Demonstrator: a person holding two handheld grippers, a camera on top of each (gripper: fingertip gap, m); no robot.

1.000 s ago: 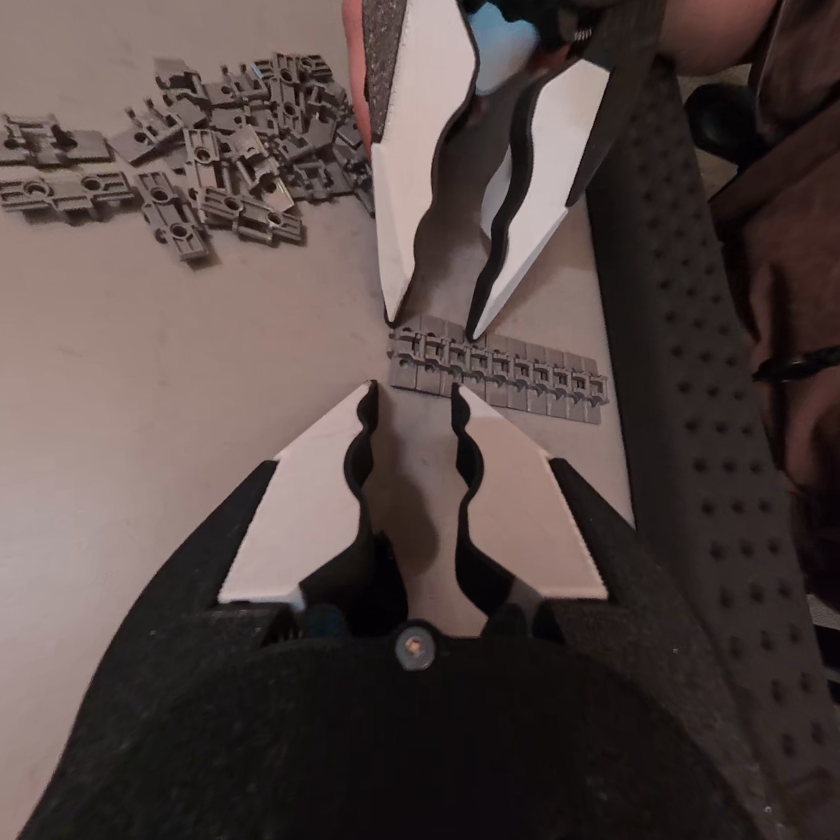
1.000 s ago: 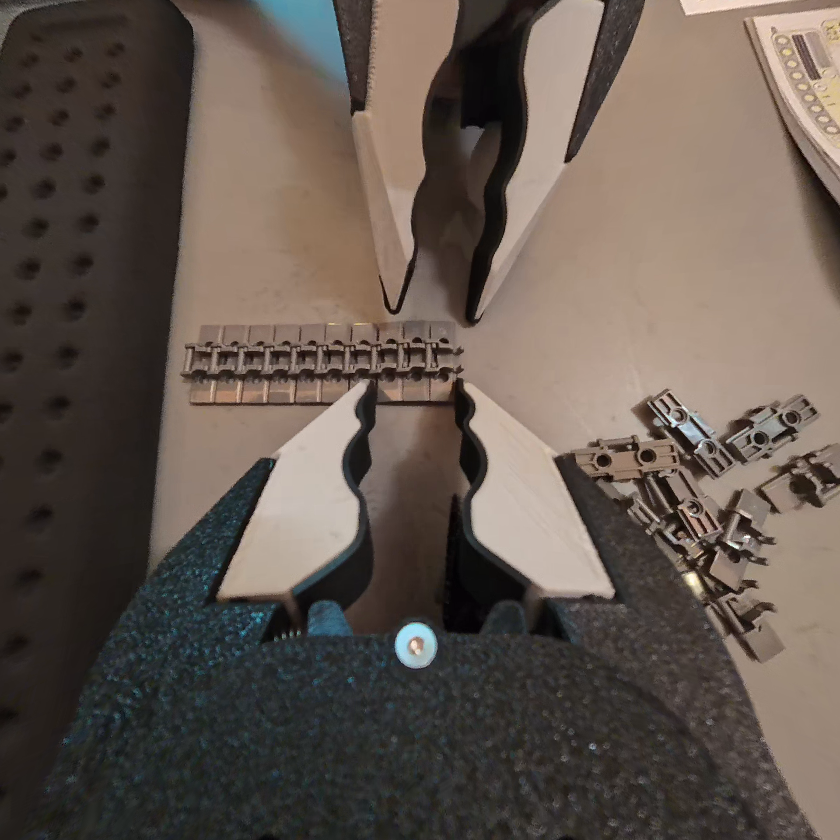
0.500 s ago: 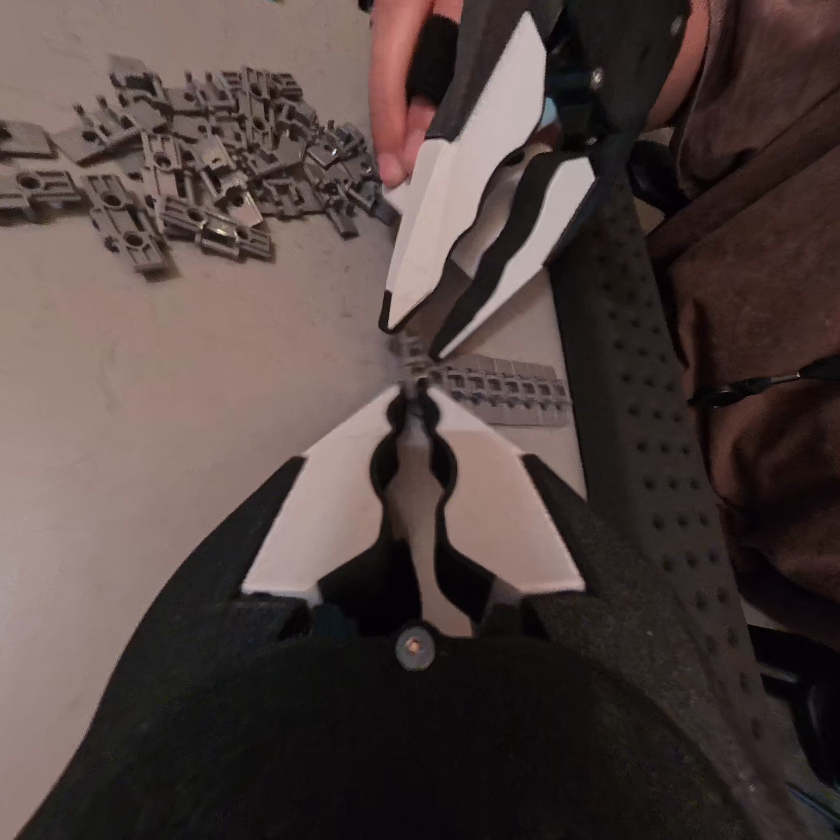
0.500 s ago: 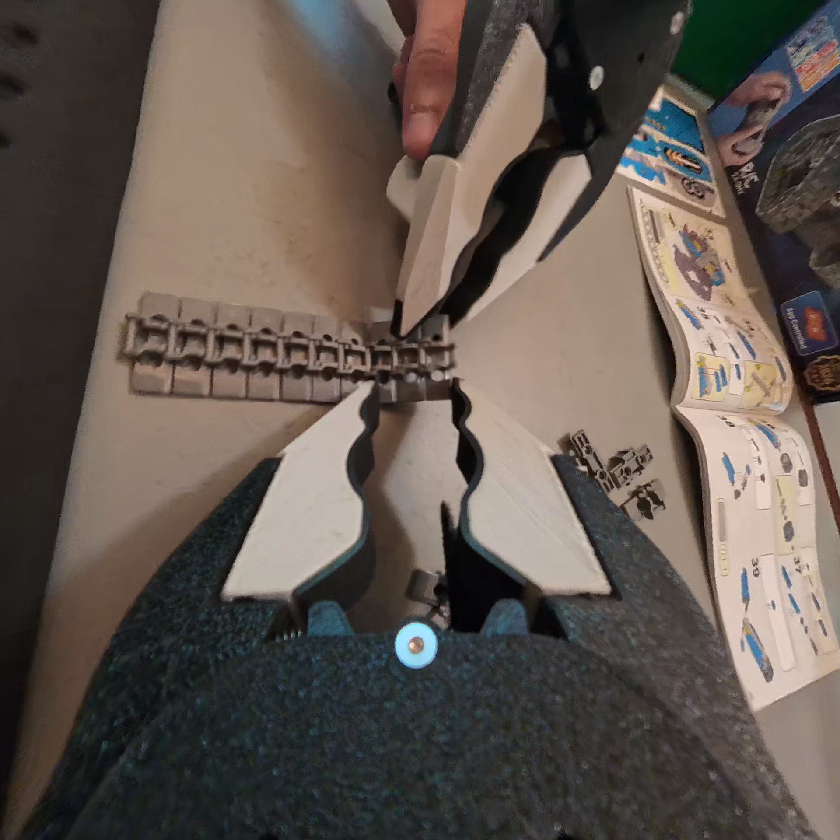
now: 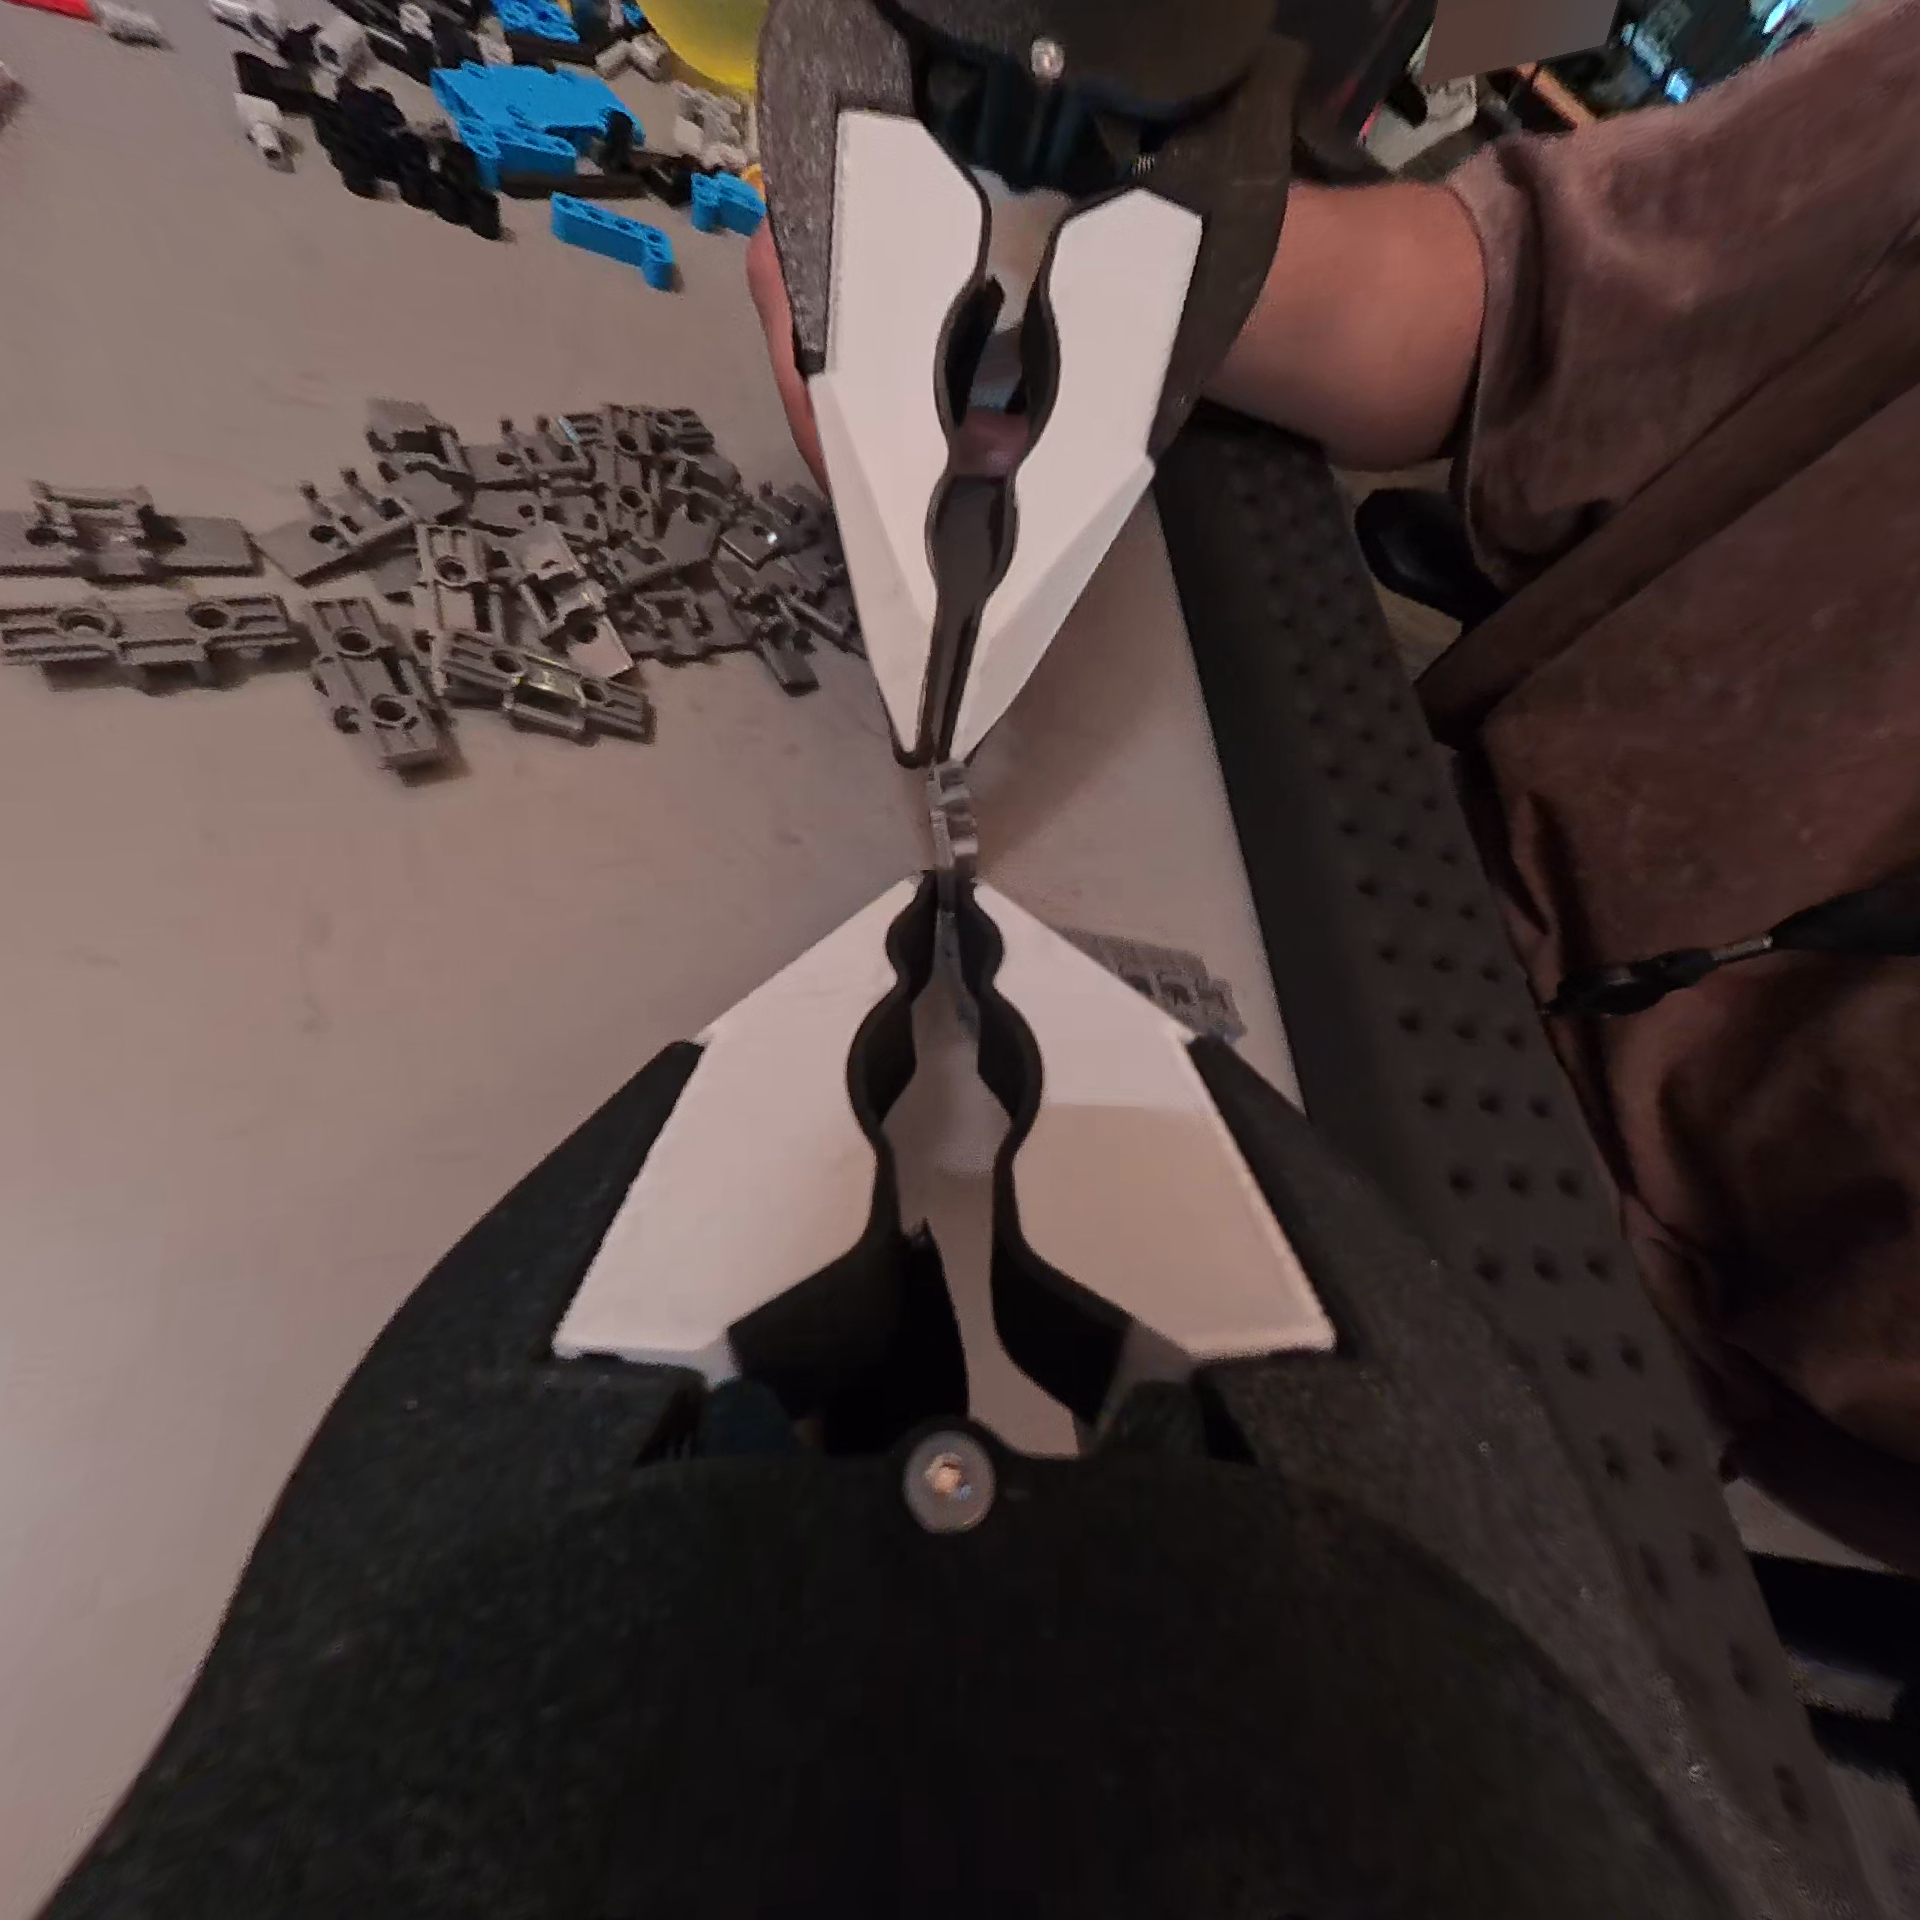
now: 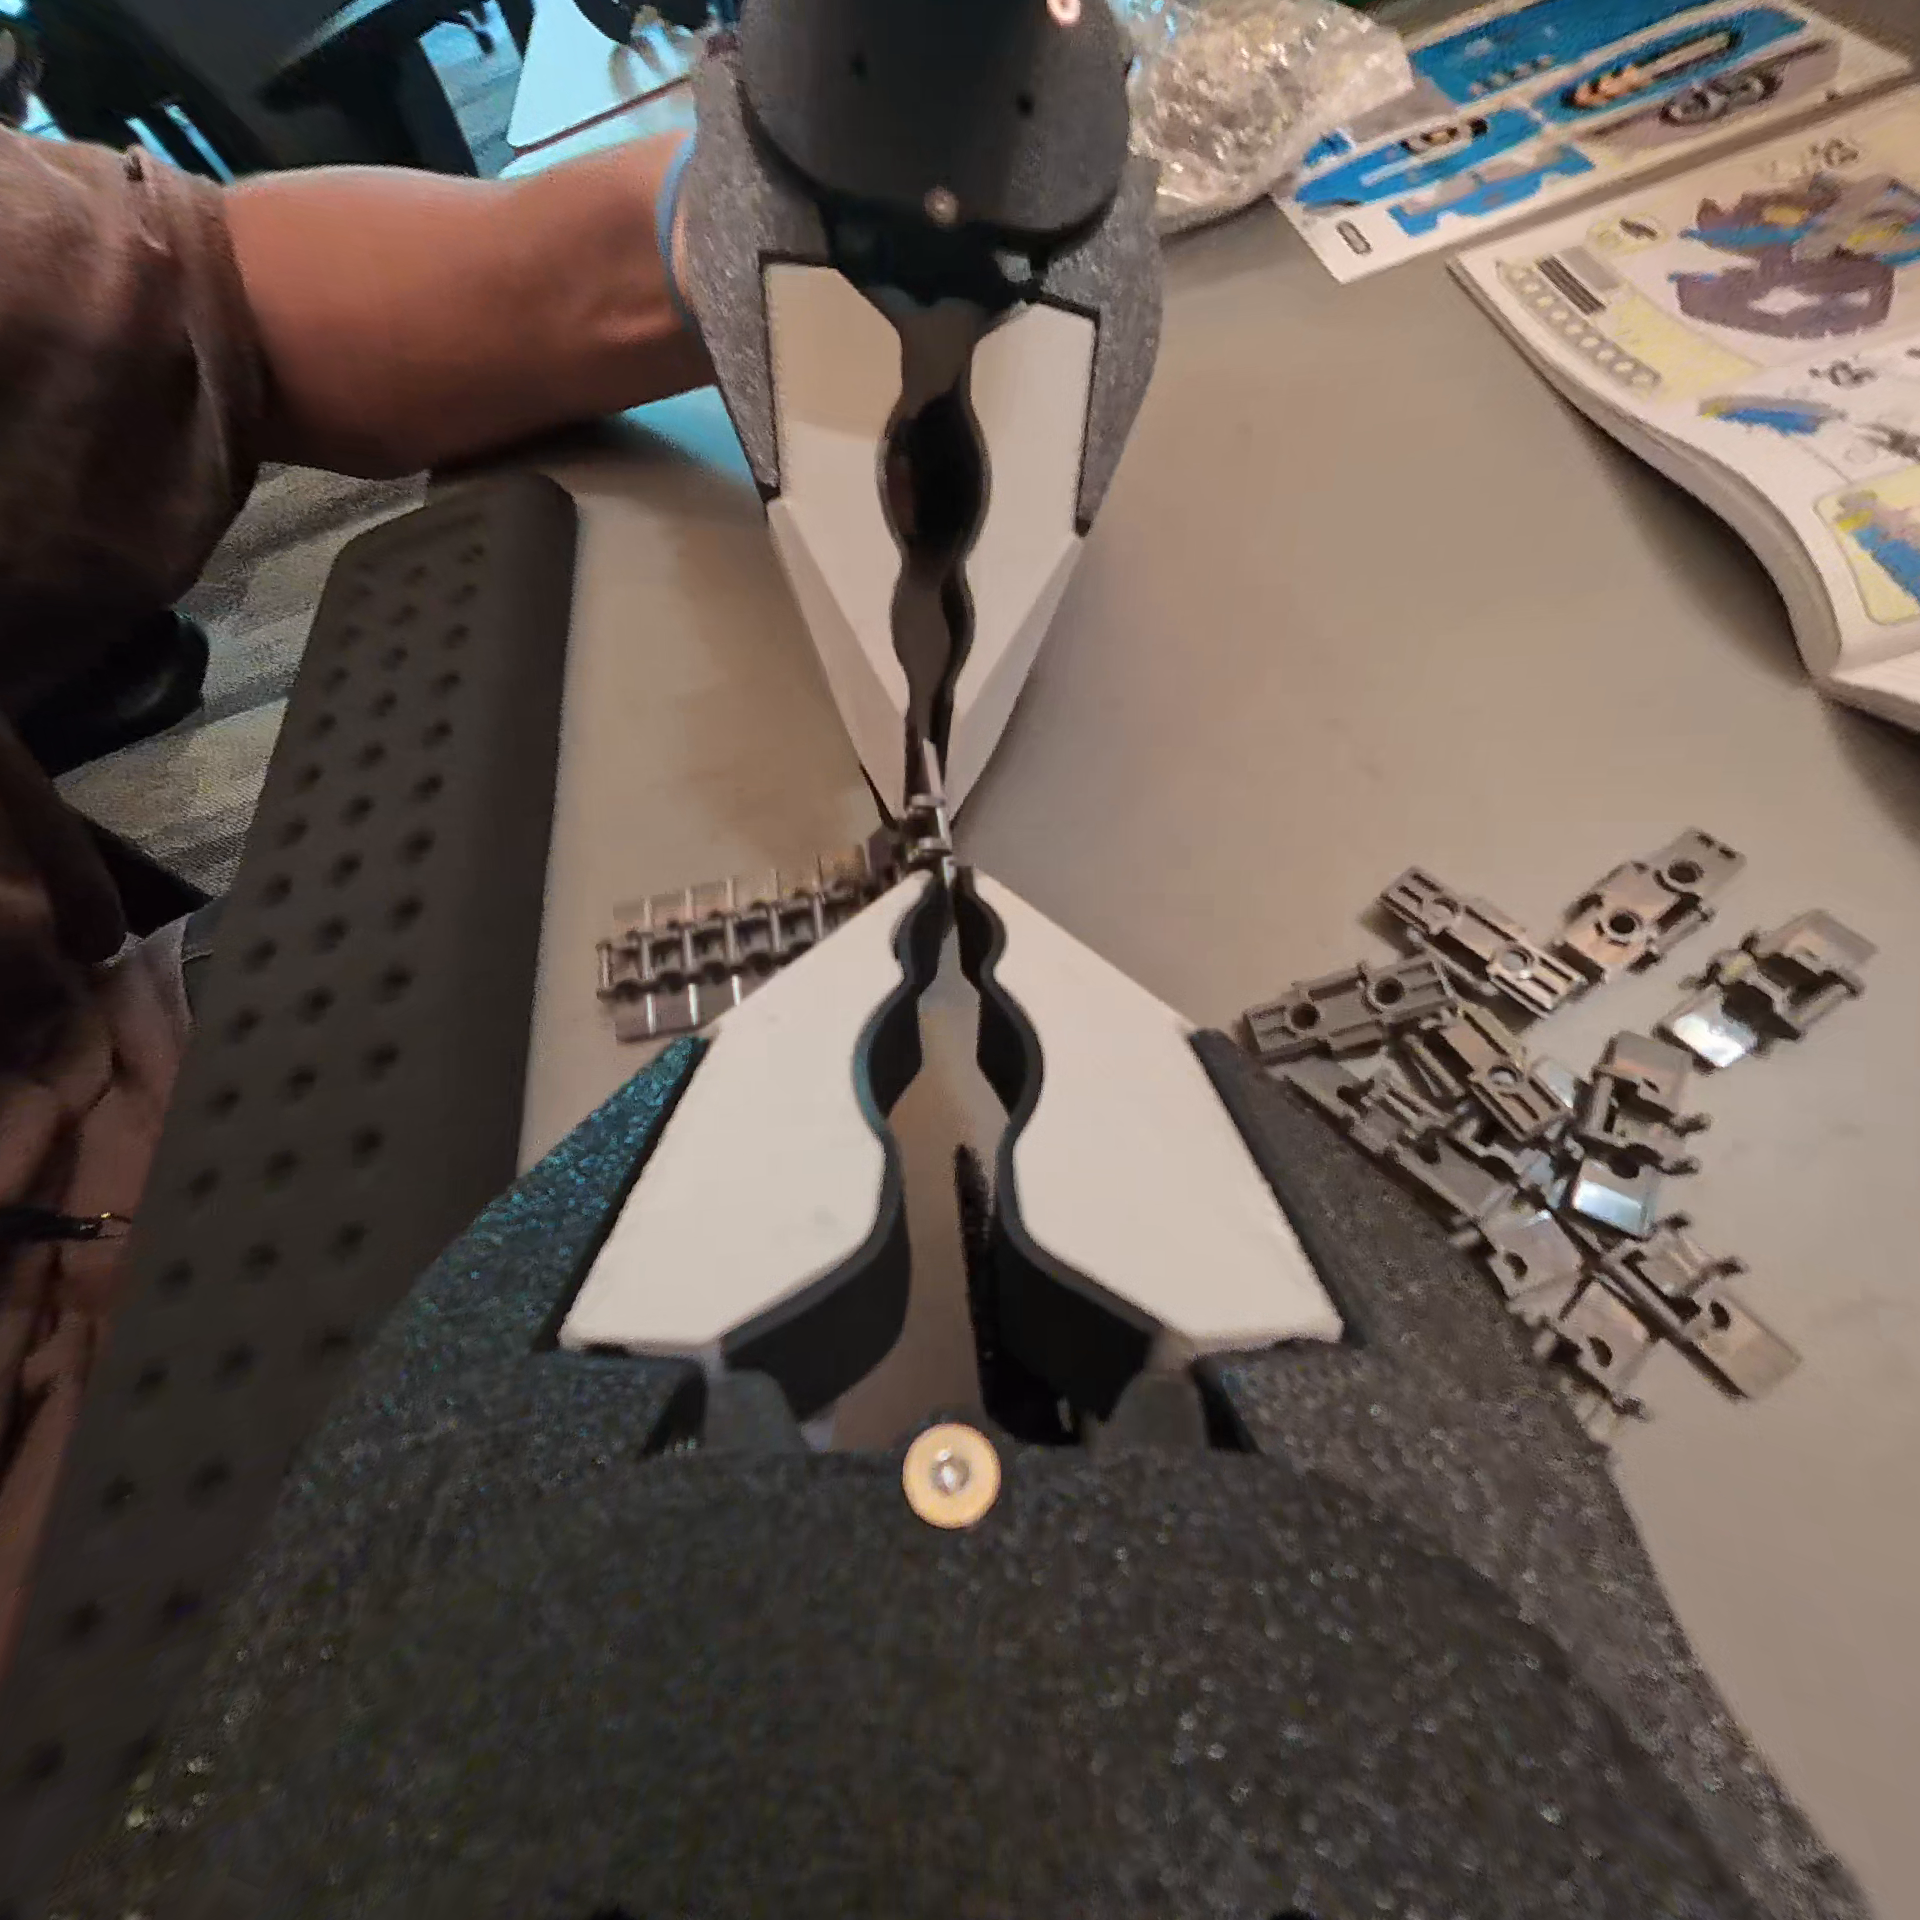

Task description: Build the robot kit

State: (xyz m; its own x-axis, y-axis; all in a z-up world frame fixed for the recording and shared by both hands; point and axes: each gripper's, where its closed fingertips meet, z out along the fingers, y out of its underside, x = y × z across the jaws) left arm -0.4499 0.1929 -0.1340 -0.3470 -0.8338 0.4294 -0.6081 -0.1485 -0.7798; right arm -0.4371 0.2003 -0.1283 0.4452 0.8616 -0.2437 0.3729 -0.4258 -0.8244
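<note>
Both claws have closed since a second ago, when they stood open on either side of the flat-lying chain. Now the left claw (image 5: 940, 894) and the right claw (image 6: 940, 878) meet tip to tip, each pinched shut on the near end of the grey plastic chain of linked track pieces (image 6: 727, 951), which is raised off the grey tabletop (image 5: 260, 987) there. Its remaining links lie flat, long axis running across the tabletop towards the black perforated chair back (image 6: 343, 935) at the edge. In the left wrist view only a short run of links (image 5: 951, 816) shows edge-on between the two tips. A heap of loose grey track links (image 5: 468, 613) lies beside the claws, well apart from the blue and black building pieces (image 5: 488, 135) farther off. An open printed instruction booklet (image 6: 1714, 343) lies beyond.
</note>
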